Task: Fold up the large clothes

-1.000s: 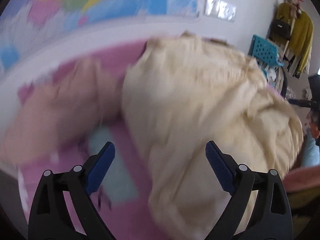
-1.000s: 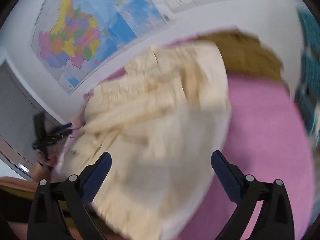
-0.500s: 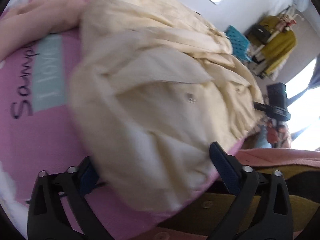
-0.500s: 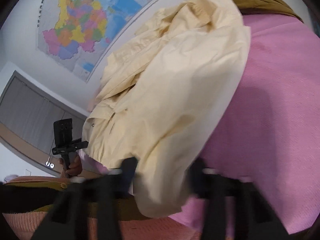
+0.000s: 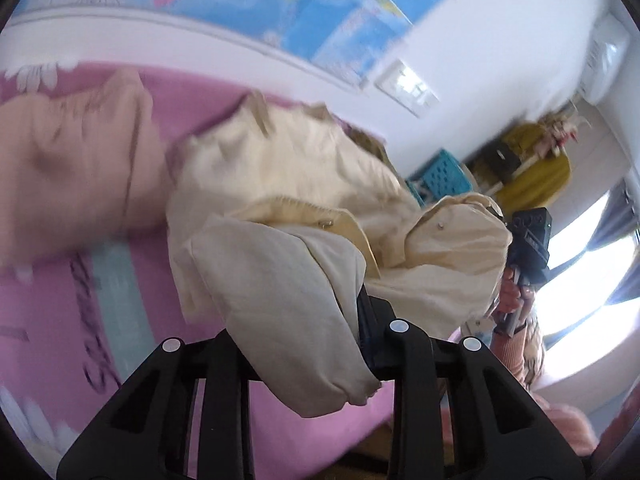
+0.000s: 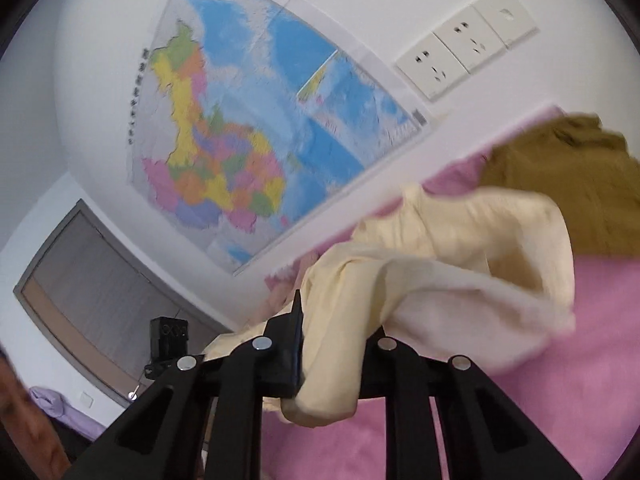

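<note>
A cream jacket [image 5: 304,184] lies bunched on the pink bed cover [image 5: 52,320]. In the left wrist view my left gripper [image 5: 304,344] has its jaws closing, with a thick fold of the jacket pinched between them and hiding the left finger. In the right wrist view the jacket [image 6: 460,248] hangs lifted off the pink cover [image 6: 560,380]. My right gripper [image 6: 336,356] is closing too, and a bunched edge of the cloth is pressed between its fingers.
A peach garment [image 5: 72,168] lies left of the jacket and a mustard-brown one [image 6: 568,184] lies behind it. A map [image 6: 248,128] and sockets [image 6: 464,40] are on the wall. A teal crate [image 5: 440,172] and hanging yellow clothes [image 5: 536,160] stand beside the bright window.
Both grippers went from wide open over the jacket to closed on its near edge. They have risen with the cloth, and the views tilted up toward the wall.
</note>
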A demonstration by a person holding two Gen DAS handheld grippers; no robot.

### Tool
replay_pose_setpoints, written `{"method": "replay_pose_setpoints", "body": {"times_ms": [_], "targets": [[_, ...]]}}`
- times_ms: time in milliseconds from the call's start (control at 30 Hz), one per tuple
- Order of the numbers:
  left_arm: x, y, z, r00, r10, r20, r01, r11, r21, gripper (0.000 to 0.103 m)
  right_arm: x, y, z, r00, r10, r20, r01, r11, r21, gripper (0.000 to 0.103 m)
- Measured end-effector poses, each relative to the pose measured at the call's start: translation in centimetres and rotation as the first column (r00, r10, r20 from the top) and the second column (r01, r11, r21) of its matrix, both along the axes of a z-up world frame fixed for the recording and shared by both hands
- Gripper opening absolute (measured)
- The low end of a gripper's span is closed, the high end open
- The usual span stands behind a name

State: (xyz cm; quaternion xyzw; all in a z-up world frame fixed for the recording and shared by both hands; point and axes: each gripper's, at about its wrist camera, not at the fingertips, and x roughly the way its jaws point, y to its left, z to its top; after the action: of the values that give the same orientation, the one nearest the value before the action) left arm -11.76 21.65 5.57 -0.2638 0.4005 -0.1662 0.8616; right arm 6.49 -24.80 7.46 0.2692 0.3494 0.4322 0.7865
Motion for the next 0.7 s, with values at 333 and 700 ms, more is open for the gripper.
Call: {"method": "replay_pose_setpoints", "body": {"times_ms": [333, 700], "targets": [[14.4, 3.1, 0.6, 0.981, 0.118, -0.153, -0.112, 0.992, 0.052, 0.035, 16.2, 3.0, -5.7, 0.944, -0.164, -0.286, 0.153, 0.986, -0.061, 0.018], [25.0, 3.1, -5.5, 0.905, 0.262, -0.336, -0.198, 0.957, 0.211, 0.037, 14.8, 2.8, -3.6, 0.979, -0.151, -0.141, 0.126, 0.977, -0.173, 0.049]]}}
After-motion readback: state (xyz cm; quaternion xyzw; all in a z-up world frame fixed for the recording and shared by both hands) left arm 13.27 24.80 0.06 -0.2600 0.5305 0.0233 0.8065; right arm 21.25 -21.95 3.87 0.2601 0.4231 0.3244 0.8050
